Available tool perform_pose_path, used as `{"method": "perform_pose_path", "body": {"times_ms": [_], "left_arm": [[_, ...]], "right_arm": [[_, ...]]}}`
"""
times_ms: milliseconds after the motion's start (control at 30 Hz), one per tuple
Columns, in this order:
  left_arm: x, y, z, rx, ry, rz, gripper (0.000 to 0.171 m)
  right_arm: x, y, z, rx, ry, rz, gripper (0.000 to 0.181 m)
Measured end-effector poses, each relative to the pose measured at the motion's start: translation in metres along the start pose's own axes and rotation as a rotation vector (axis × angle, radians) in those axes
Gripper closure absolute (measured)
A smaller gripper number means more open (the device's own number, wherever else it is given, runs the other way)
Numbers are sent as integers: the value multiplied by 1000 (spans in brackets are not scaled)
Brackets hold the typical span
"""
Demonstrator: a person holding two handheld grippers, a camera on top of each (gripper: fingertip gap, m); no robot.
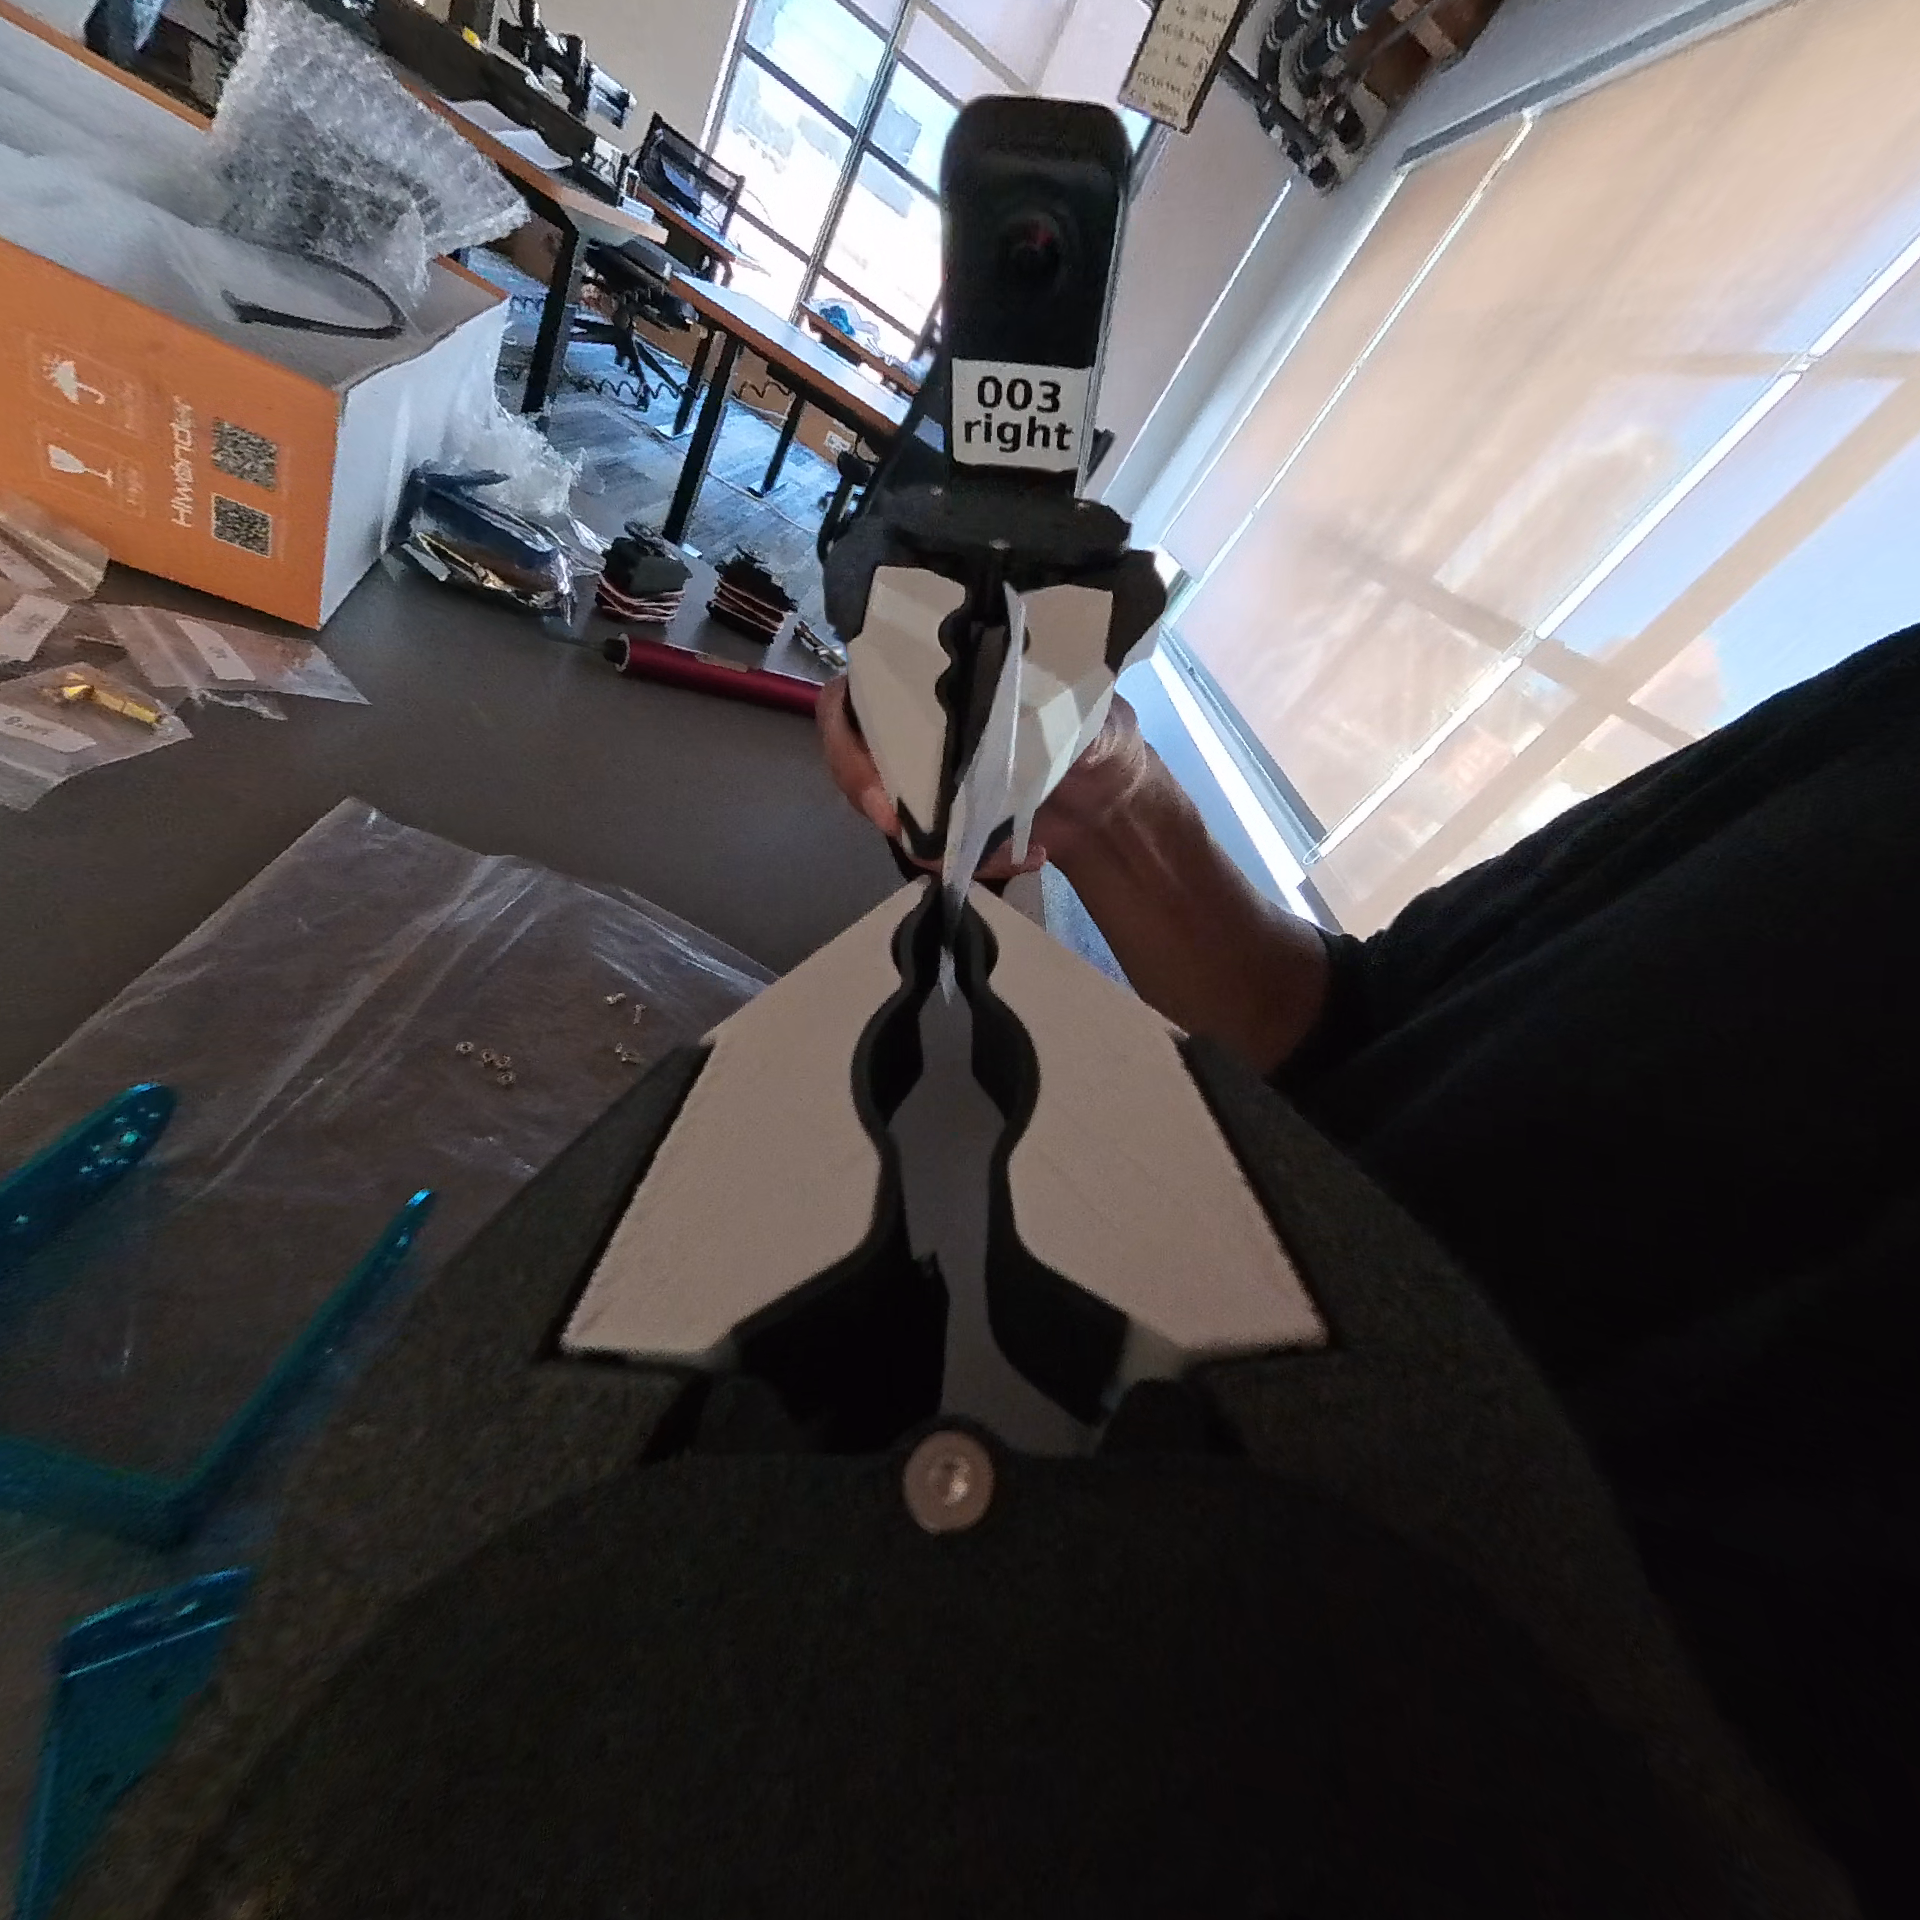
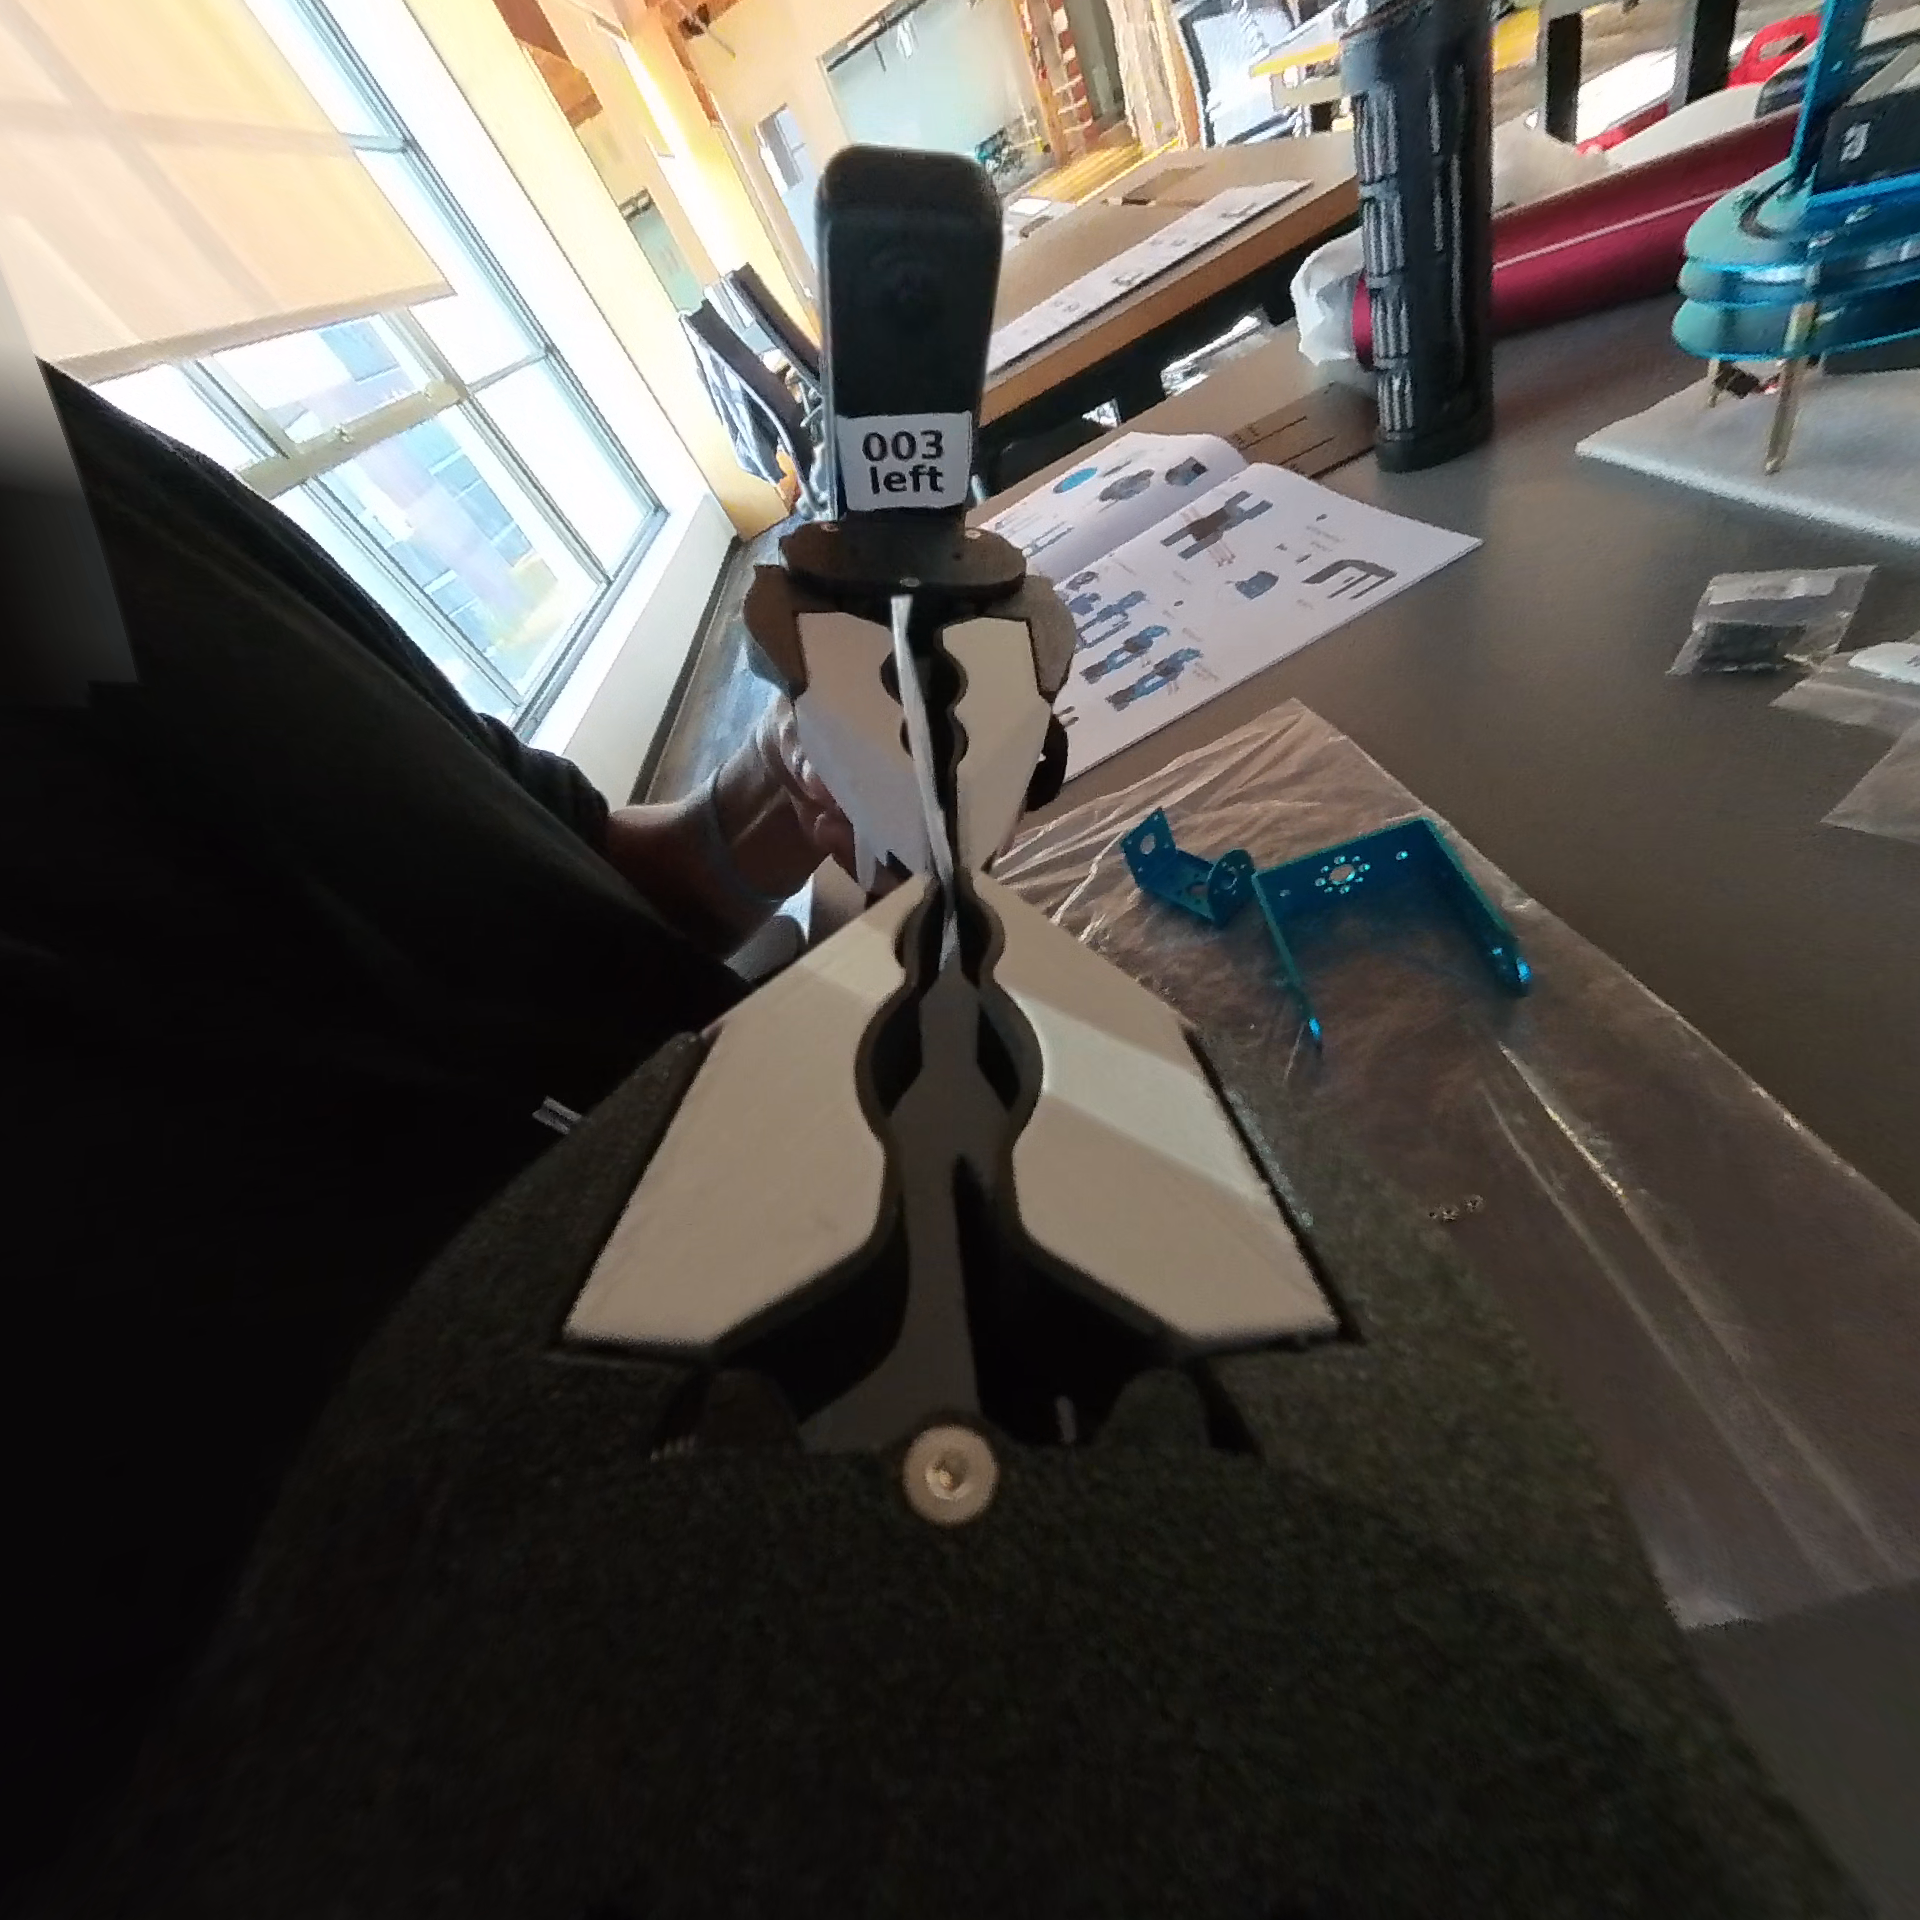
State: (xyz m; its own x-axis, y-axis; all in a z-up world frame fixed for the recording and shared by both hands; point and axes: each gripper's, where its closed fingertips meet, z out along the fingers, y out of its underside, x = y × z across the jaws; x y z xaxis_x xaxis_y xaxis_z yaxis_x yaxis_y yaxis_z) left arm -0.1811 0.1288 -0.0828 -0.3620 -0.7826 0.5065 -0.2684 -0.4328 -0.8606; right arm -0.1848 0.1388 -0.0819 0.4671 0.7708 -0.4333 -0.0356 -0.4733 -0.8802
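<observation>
The two grippers face each other tip to tip above the table, a thin strip pinched between both pairs of fingertips.

Left wrist view: the left gripper sits at centre, the right gripper directly beyond it at 12 o'clock. A plastic sheet lies on the table at 9 o'clock, with small screws on it. Brackets lie at 8 o'clock. A carton stands at 10 o'clock. A rod-shaped tool lies behind the sheet, at 11 o'clock.

Right wrist view: a manual lies open at 1 o'clock. Two brackets rest on the sheet at 3 o'clock.
</observation>
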Motion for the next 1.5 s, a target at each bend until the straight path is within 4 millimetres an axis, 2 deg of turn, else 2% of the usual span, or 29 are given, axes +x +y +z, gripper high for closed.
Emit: {"method": "perform_pose_path", "body": {"times_ms": [233,467,633,800,1000,1067,1100,1167,1200,1233,1300,1333,1367,1433,1500], "left_arm": [[2,-1,0,8,12,-17,171],[5,4,0,-13,18,-9,171],[10,0,-1,9,29,19,171],[13,8,0,-67,-17,140,171],[12,6,-1,-87,-63,256,171],[4,12,-6,-119,-103,277,171],[0,13,-11,-113,-117,268,171],[-4,10,-25,-70,-124,214,171],[-5,9,-32,-54,-128,191,171],[-6,8,-39,-34,-135,173,171],[-9,3,-54,29,-161,138,171],[-12,0,-62,59,-176,119,171],[-14,0,-70,78,-192,99,171],[-25,-1,-83,103,-259,81,171],[-38,-4,-96,142,-352,68,171]], "right_arm": [[-3,0,1,48,-9,-10,180],[-7,6,2,23,-12,-31,180],[-12,2,1,64,-29,-67,181],[-14,8,-3,66,-73,-30,181],[-9,0,-20,80,-26,-59,180],[-8,-24,-51,223,-28,-29,181],[-5,-28,-67,236,10,-29,181],[13,-25,-102,182,217,-75,181],[29,-24,-130,145,374,-94,180],[50,-19,-167,84,576,-111,180],[96,-2,-268,-91,1062,-142,180],[110,11,-317,-221,1260,-169,180],[118,23,-354,-363,1386,-231,180],[127,32,-406,-531,1548,-390,180],[137,32,-427,-581,1562,-526,180]]}}
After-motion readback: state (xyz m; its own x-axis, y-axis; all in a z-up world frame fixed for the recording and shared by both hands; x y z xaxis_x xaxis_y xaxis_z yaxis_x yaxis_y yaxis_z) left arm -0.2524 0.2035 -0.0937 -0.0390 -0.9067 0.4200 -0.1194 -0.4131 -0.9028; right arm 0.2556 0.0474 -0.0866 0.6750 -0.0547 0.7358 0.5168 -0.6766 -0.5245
